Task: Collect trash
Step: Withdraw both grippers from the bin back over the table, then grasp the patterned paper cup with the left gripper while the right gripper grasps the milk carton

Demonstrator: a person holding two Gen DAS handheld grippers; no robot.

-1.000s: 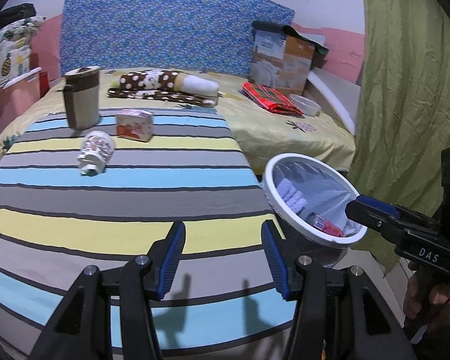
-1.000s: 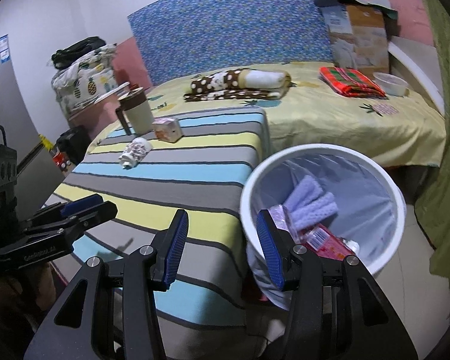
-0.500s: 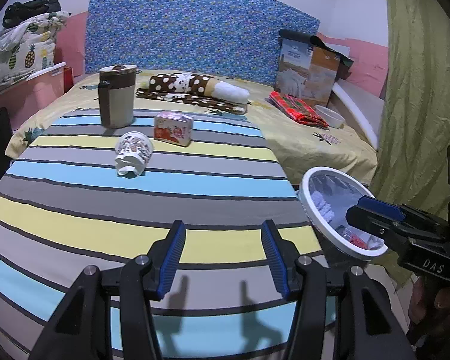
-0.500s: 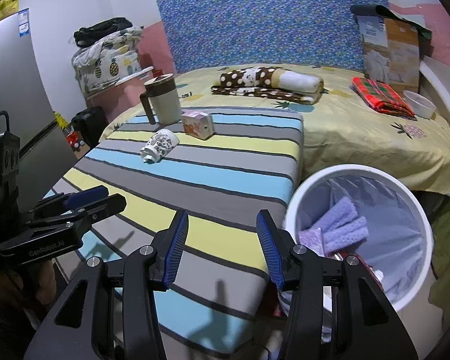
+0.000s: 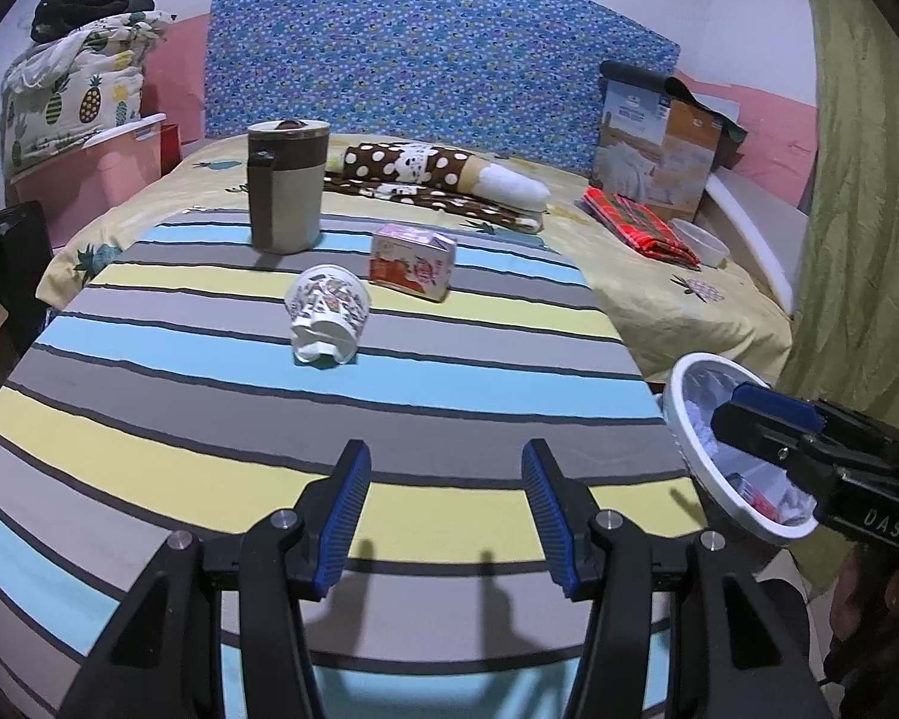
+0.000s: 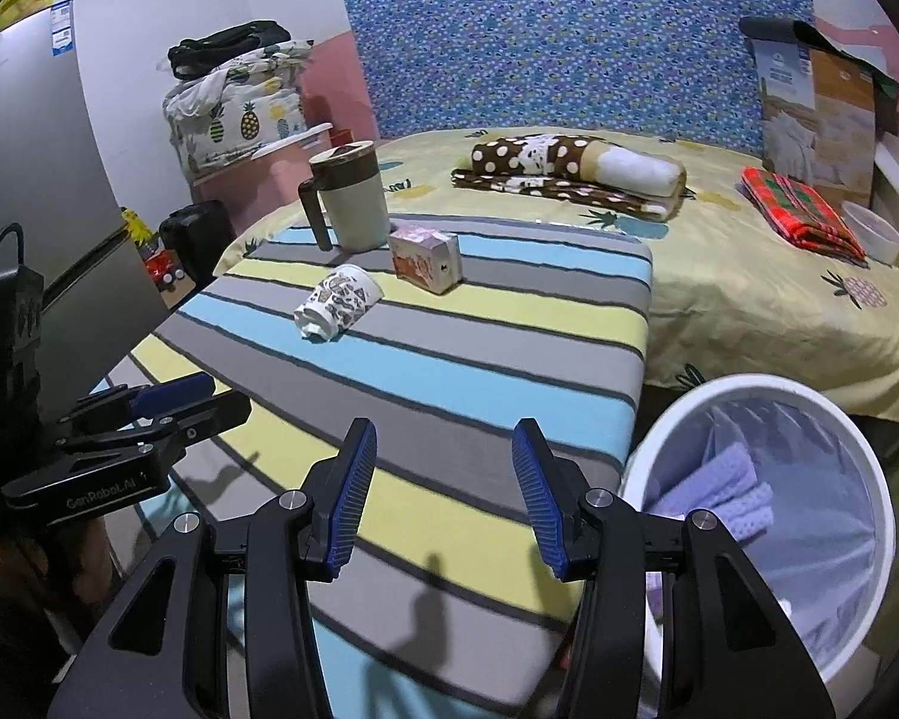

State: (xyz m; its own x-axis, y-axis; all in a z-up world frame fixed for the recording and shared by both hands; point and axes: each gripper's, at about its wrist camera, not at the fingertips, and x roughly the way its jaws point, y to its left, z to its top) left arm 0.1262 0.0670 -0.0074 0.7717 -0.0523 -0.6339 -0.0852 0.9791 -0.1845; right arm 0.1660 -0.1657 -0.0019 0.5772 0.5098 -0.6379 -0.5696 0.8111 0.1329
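Both tools hanging over the near edge of the striped bench (image 5: pixel 210 419), gripping nothing: left tool (image 5: pixel 442 509) gaping wide, right tool (image 6: pixel 443 494) gaping wide too. Paper cup (image 5: pixel 328 323) is lying on its side mid-bench, well ahead of both tools, crumpled end facing the cameras. Small pink carton (image 5: pixel 412 262) is sitting just behind the cup, near it but apart. Brown-and-cream mug (image 5: pixel 286 186) with lid is standing upright behind those, at the far end of the bench. White trash bin (image 6: pixel 869 479) is sitting off the bench's right side, just beside its edge, lined with a bag, purple cloth (image 6: pixel 722 494) lying inside; in the left wrist view the right tool is overlapping the bin rim. Beyond the bench a bed with yellow sheet (image 6: pixel 749 299) is carrying a polka-dot blanket roll (image 5: pixel 425 174), a red plaid cloth (image 5: pixel 638 224), a white bowl (image 5: pixel 704 239) and a cardboard package (image 5: pixel 656 150) leaning on the blue headboard (image 5: pixel 437 48).
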